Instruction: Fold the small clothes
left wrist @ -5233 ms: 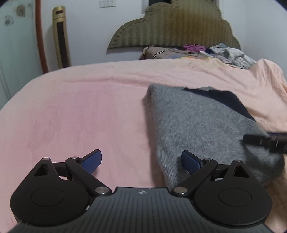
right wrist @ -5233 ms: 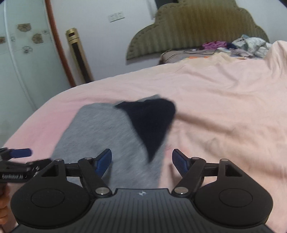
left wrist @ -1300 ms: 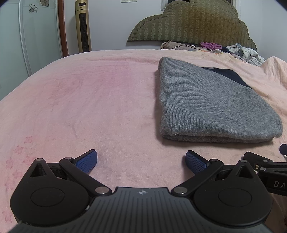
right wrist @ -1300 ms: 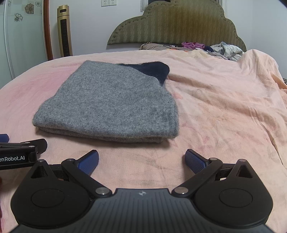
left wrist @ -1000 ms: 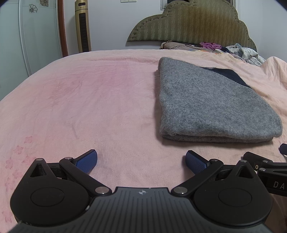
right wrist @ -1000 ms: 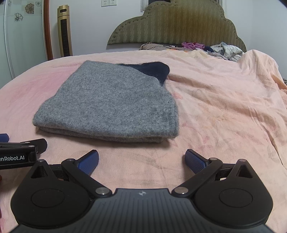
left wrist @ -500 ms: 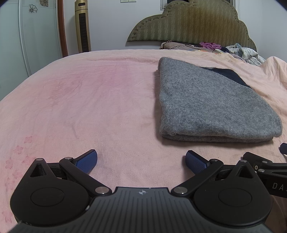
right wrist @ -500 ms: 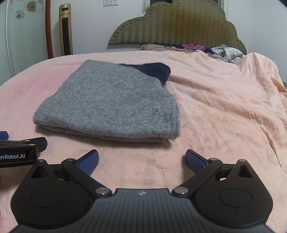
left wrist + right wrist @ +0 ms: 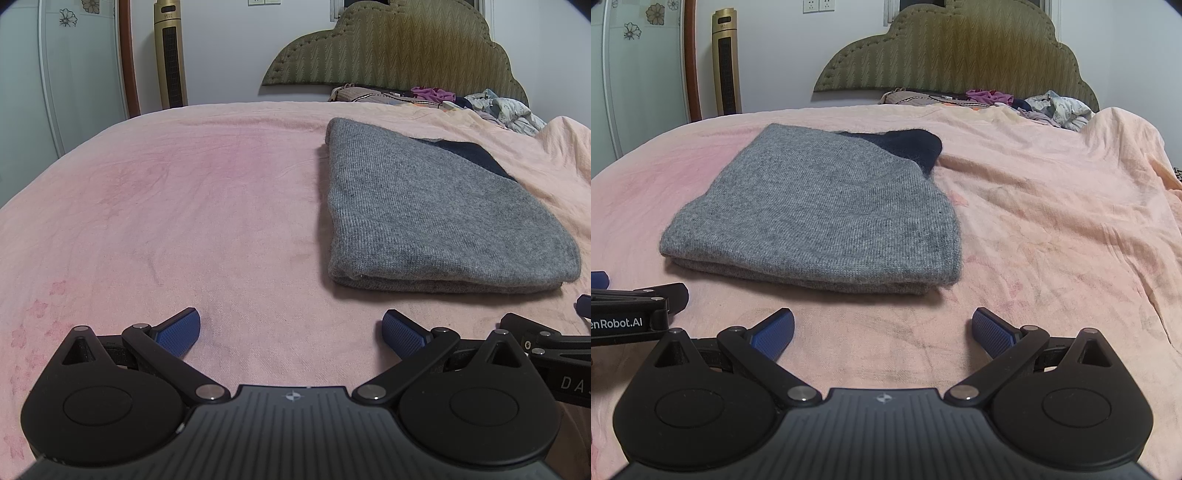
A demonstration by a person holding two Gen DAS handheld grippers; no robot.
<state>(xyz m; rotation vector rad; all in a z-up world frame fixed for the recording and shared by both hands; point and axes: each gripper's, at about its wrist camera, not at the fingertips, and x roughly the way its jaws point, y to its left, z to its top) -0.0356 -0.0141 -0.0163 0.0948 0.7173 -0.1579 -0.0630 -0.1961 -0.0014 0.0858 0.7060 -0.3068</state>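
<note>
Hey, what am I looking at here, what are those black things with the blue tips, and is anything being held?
Those are two handheld grippers, one in each of a person's hands, each carrying its own camera looking forward along its two fingers. One picture is from the left gripper, the other from the right gripper. Both are open and hold nothing. Ahead, on the pink bedsheet, lies a folded grey sweater with a dark navy part showing at its far end. Loose clothes are piled by the headboard.

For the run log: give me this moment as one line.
stage: fold looks done | grey knit garment: folded flat on pink bedsheet | left hand-held gripper: open, empty | right hand-held gripper: open, empty
</note>
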